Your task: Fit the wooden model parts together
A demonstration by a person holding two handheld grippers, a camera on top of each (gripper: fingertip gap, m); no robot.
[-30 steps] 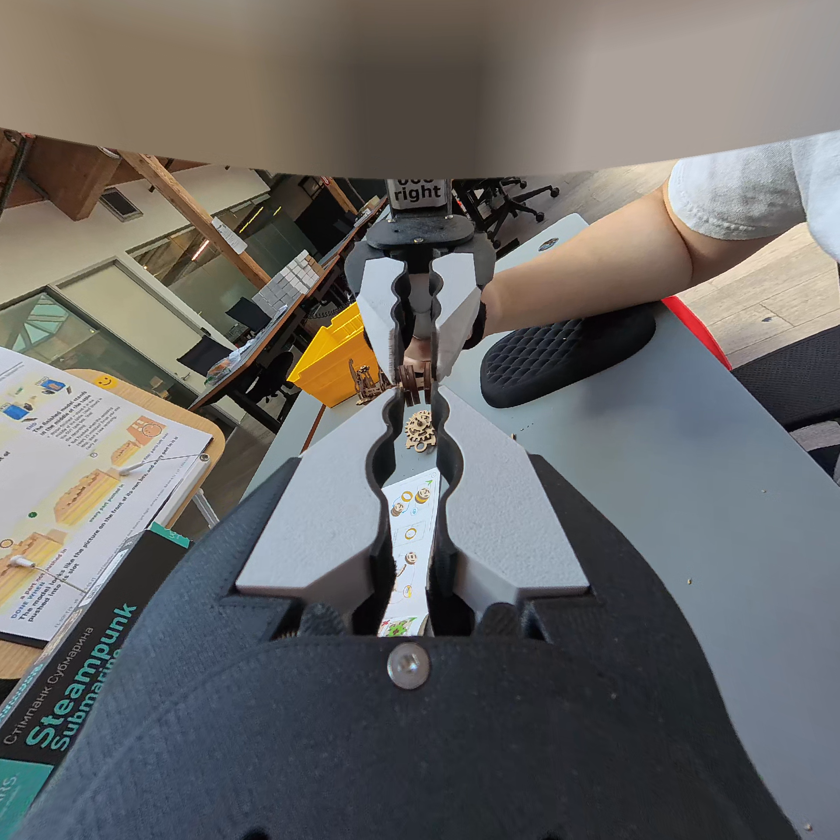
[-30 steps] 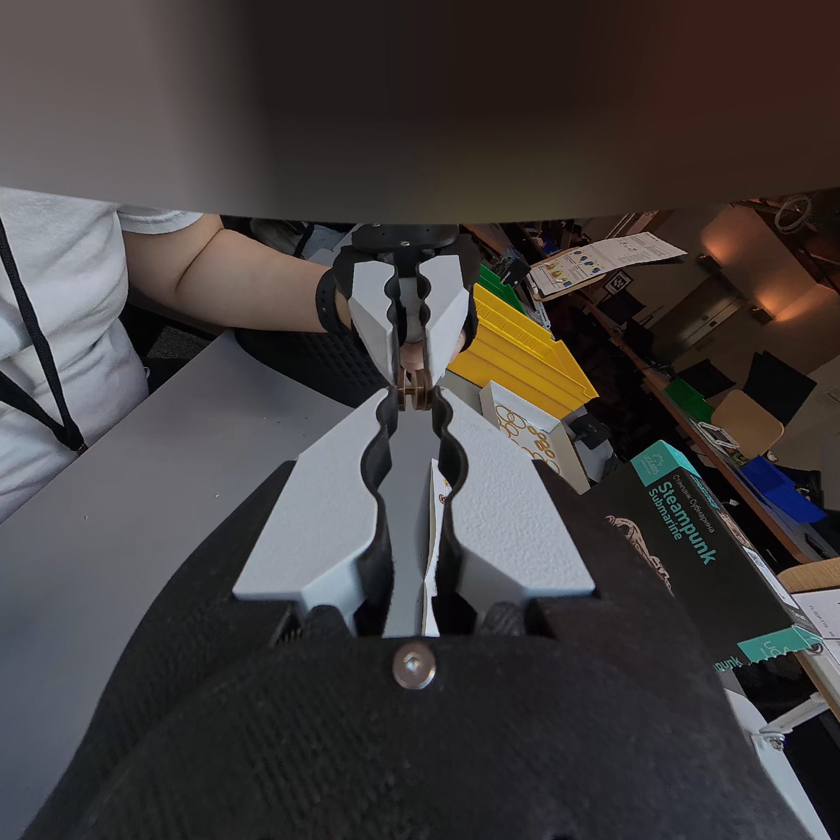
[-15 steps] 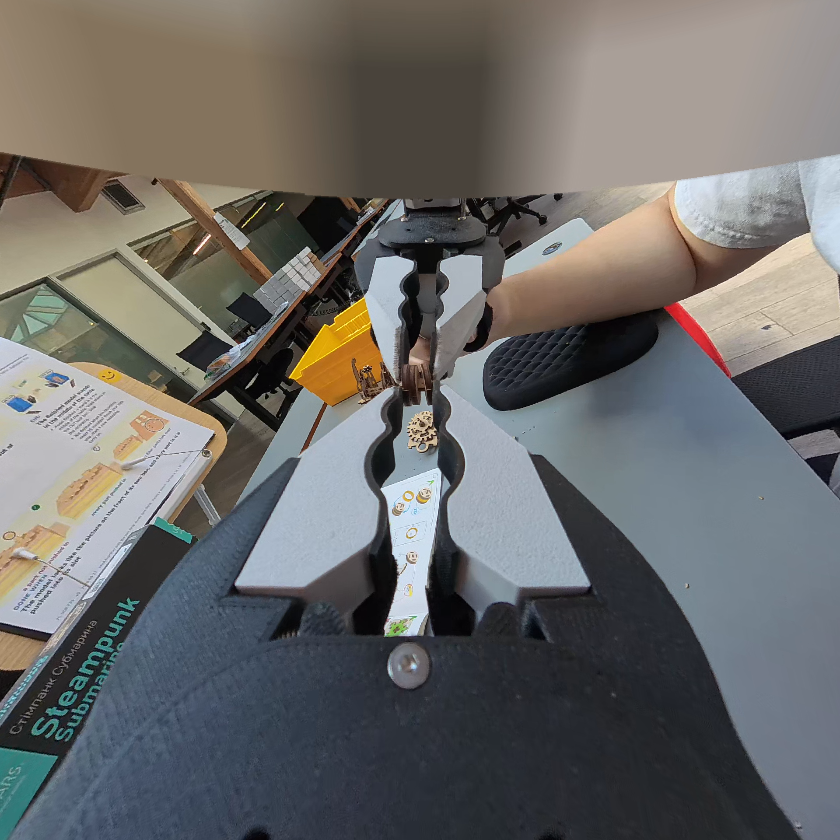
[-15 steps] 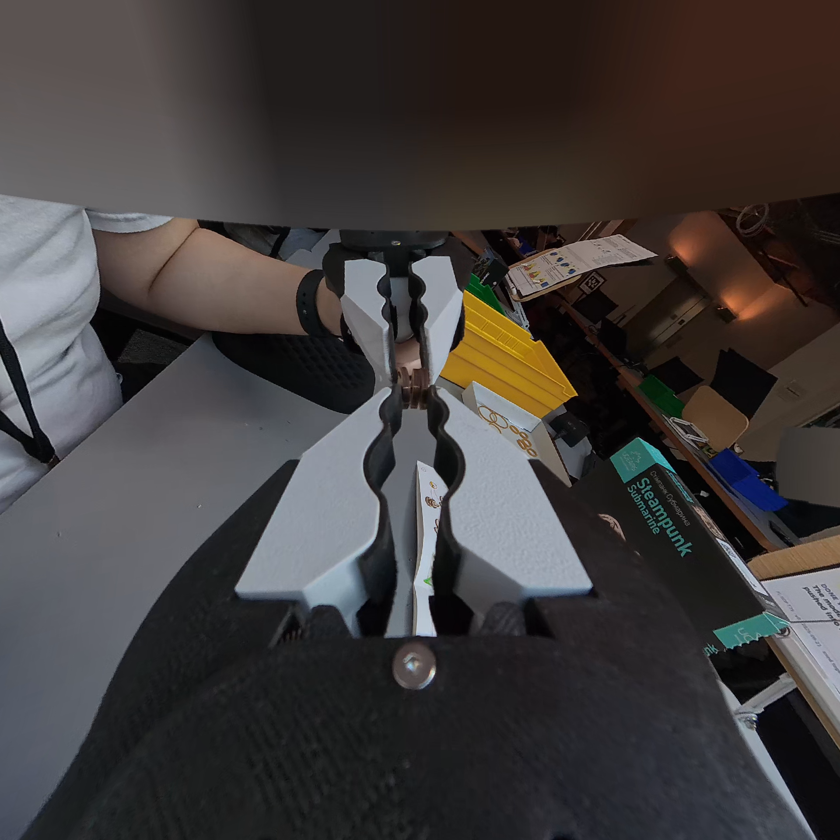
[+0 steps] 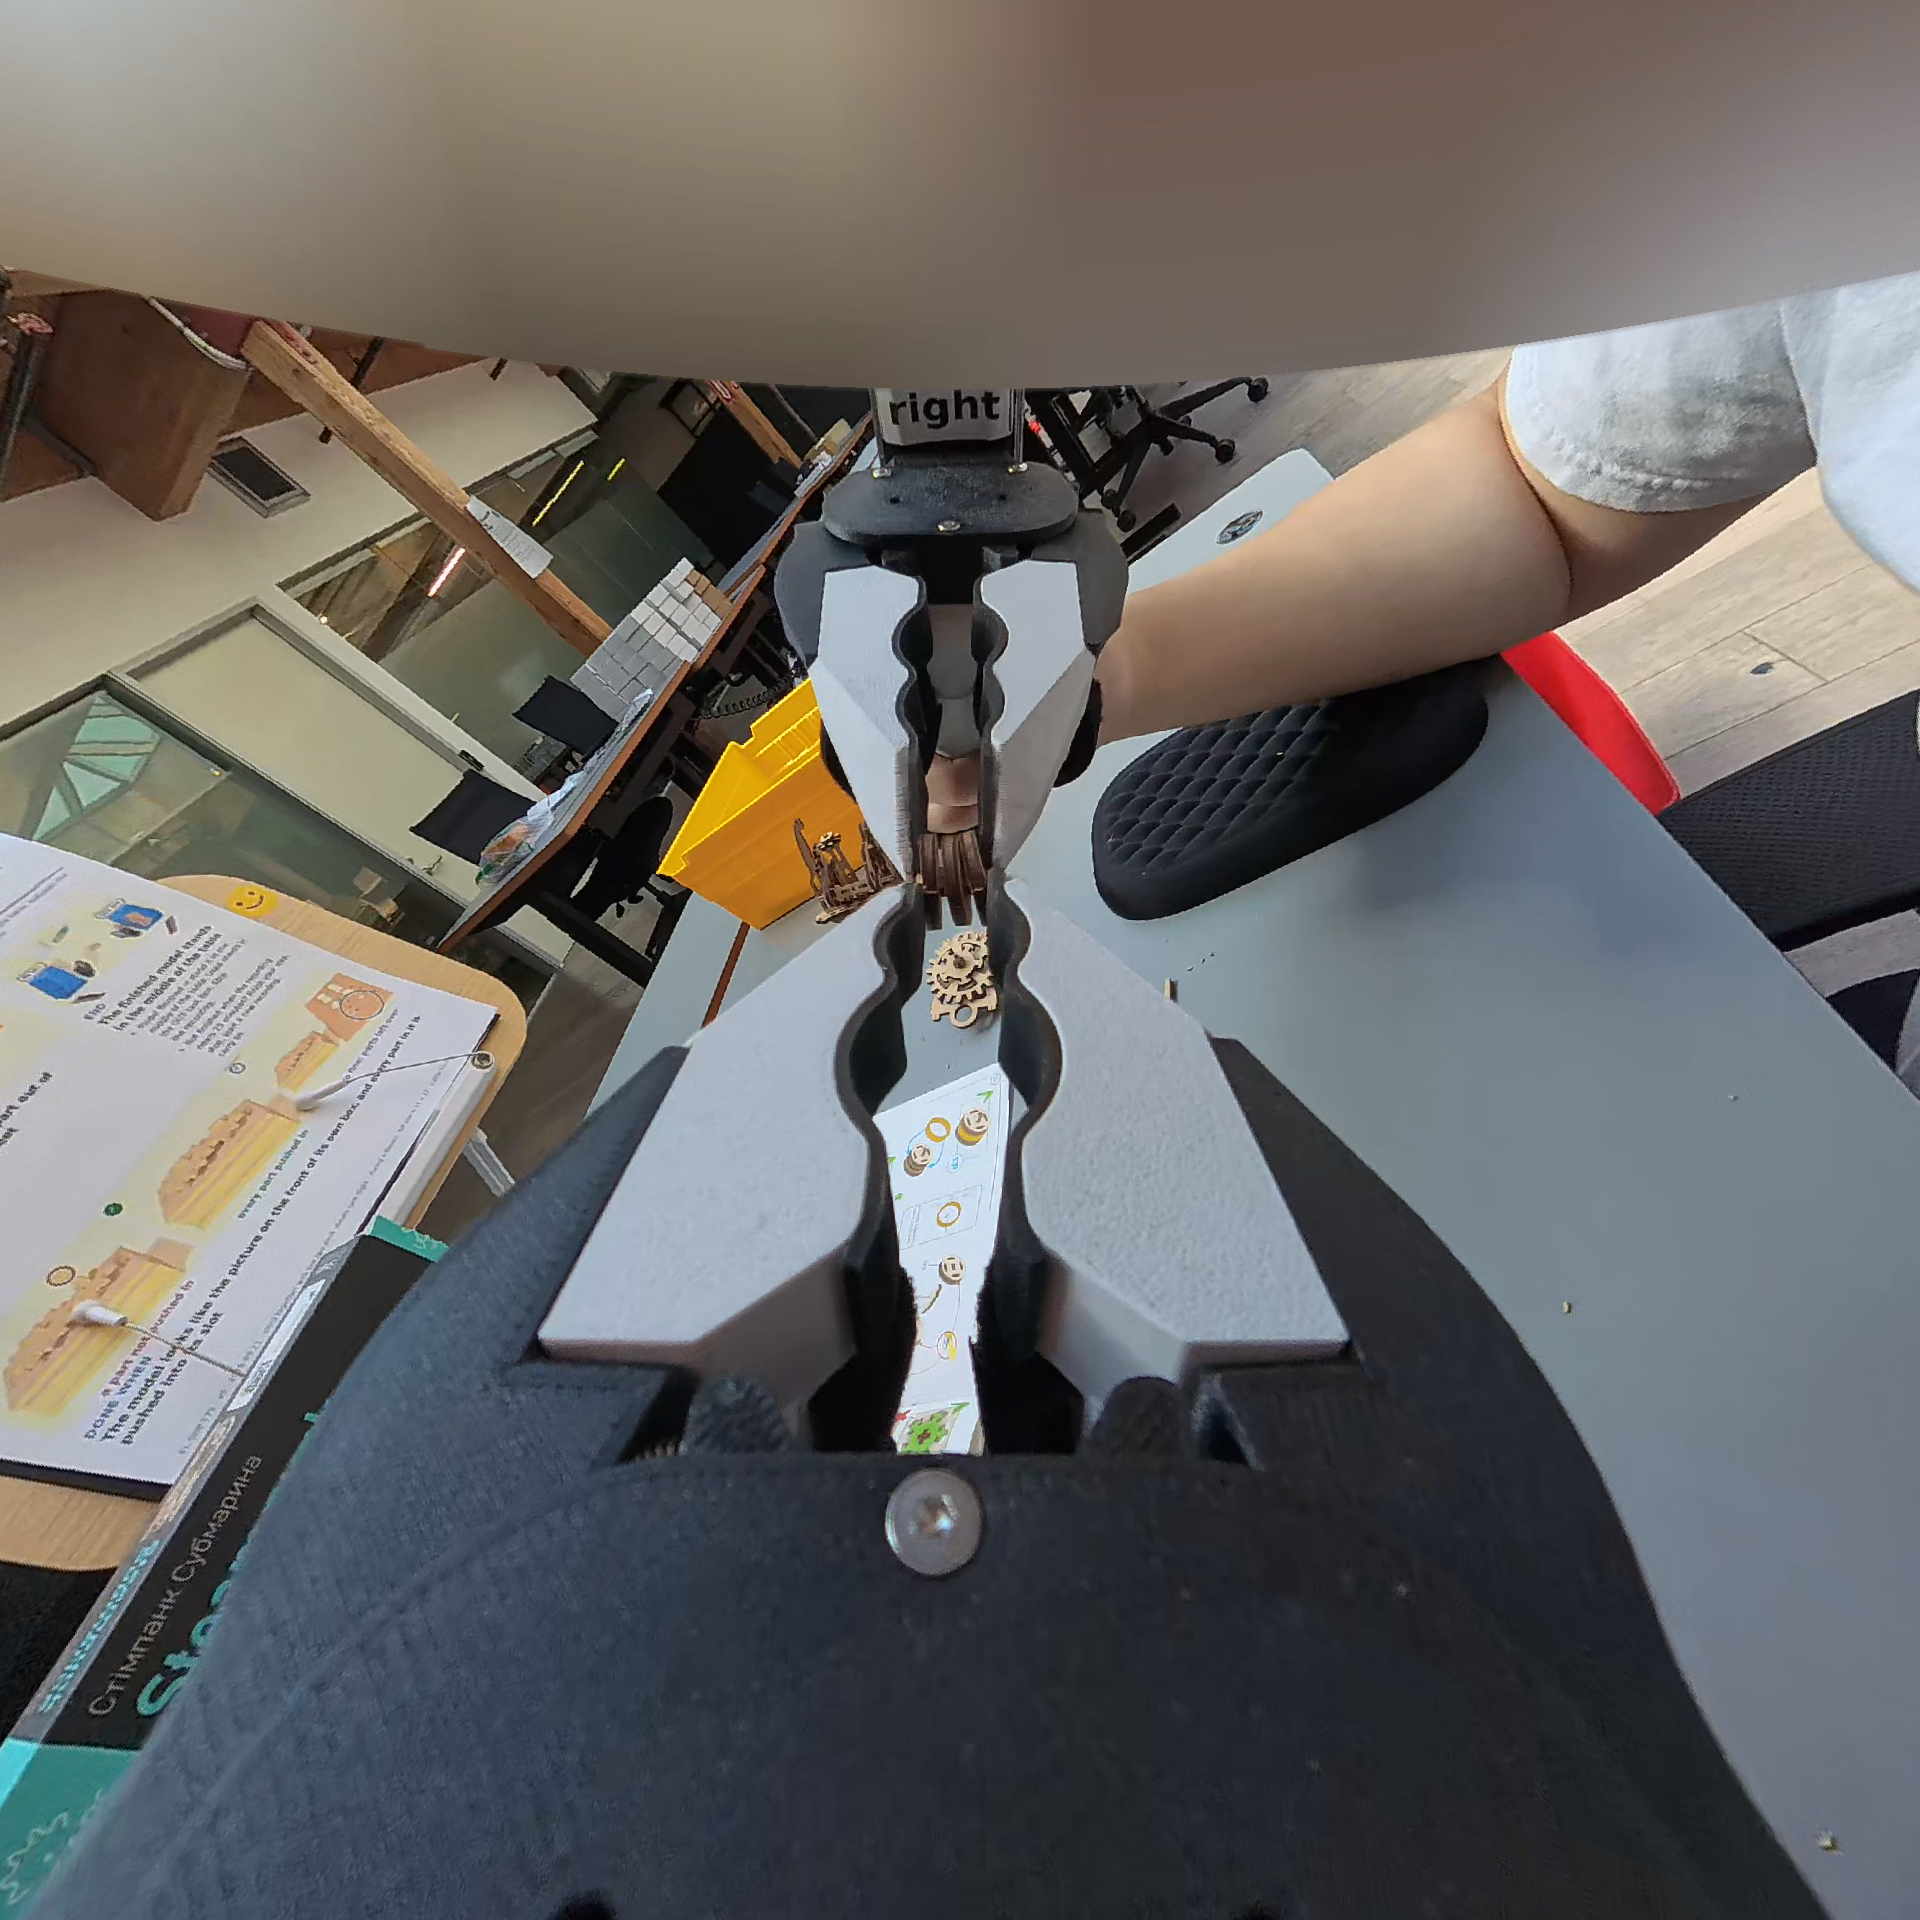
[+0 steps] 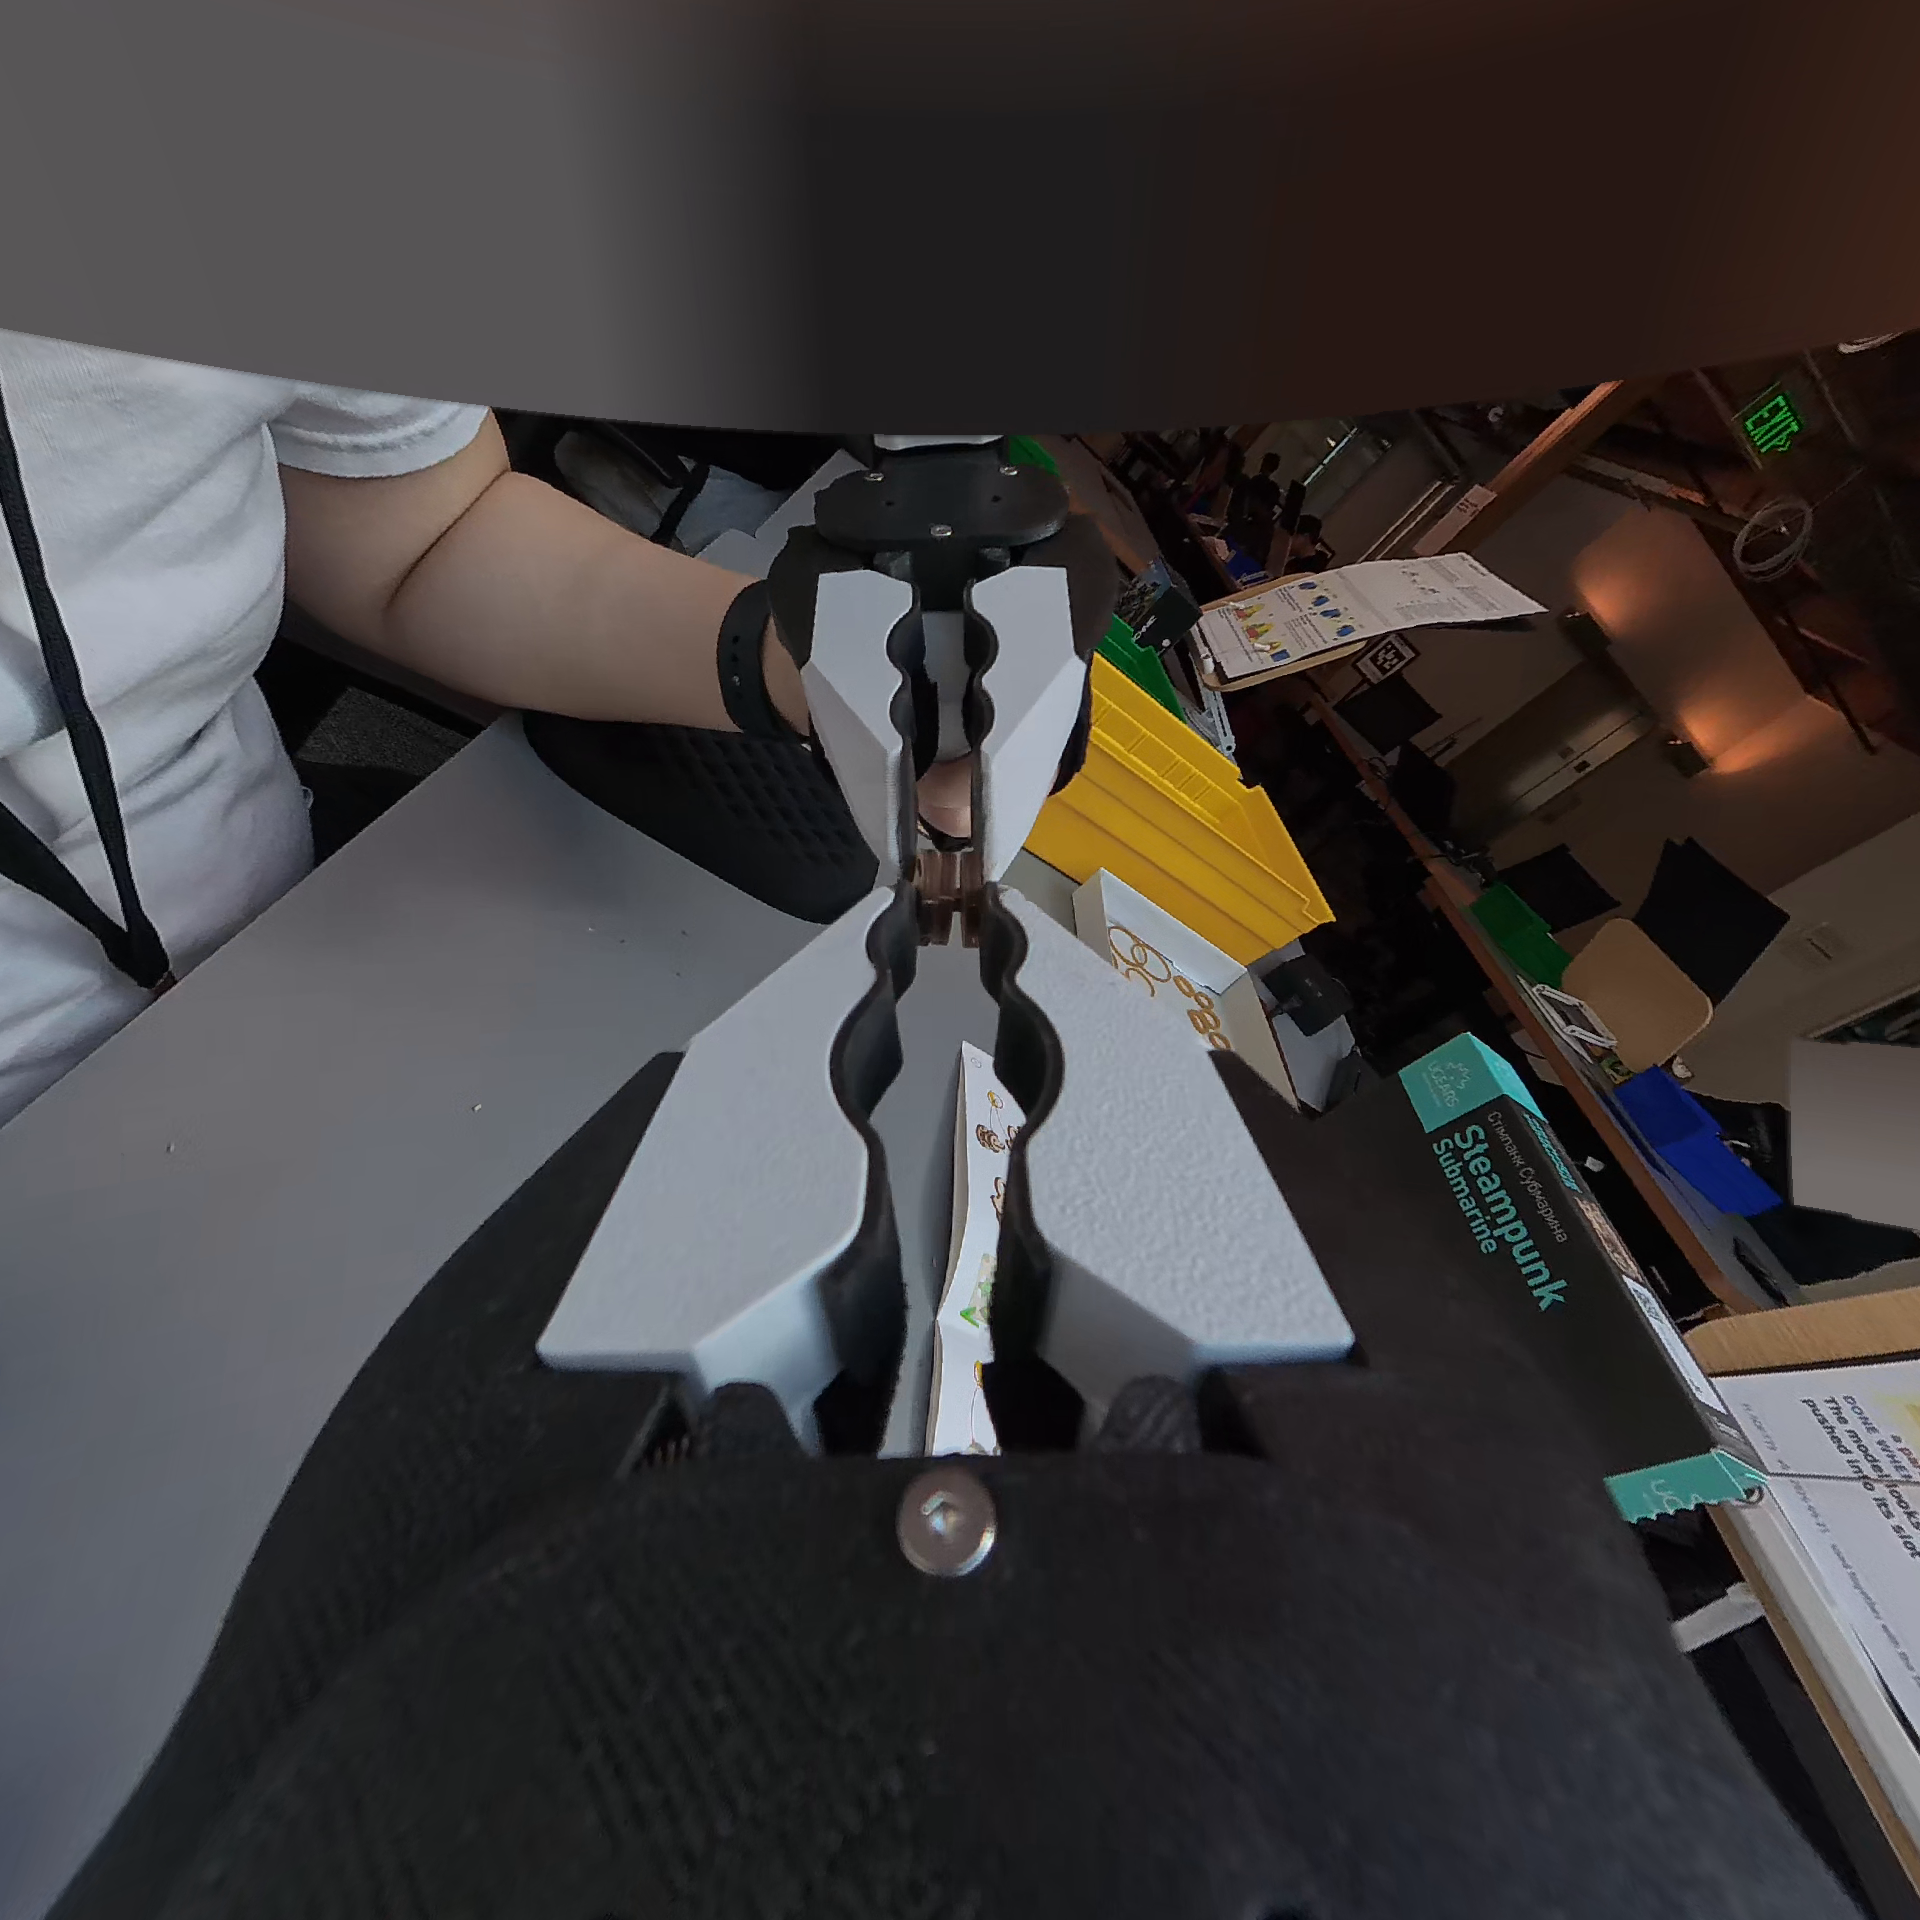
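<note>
My left gripper (image 5: 948, 902) and my right gripper (image 6: 943, 920) meet tip to tip above the grey table (image 5: 1507, 1091). Both are shut on the same small dark wooden part (image 5: 948, 873), a stack of thin discs, held between them from opposite ends. The part also shows in the right wrist view (image 6: 943, 902). The right gripper (image 5: 951, 847) faces me in the left wrist view, and the left gripper (image 6: 940, 852) faces me in the right wrist view. A loose wooden gear (image 5: 961, 977) lies on the table below the tips. A partly built wooden model (image 5: 842, 878) stands behind it.
An instruction booklet (image 5: 945, 1195) lies under the grippers. A black wrist rest (image 5: 1278, 779) and a yellow bin (image 5: 769, 821) sit at the far side. A dark model box (image 6: 1527, 1247) and an instruction sheet (image 5: 208, 1143) lie beside the table. A person's forearm (image 5: 1330, 582) reaches in. The tips of both grippers are at nearly the same place.
Both grippers stay tip to tip on the wooden part. The pair has shifted and tilted slightly; the part sits more squarely between the tips.
</note>
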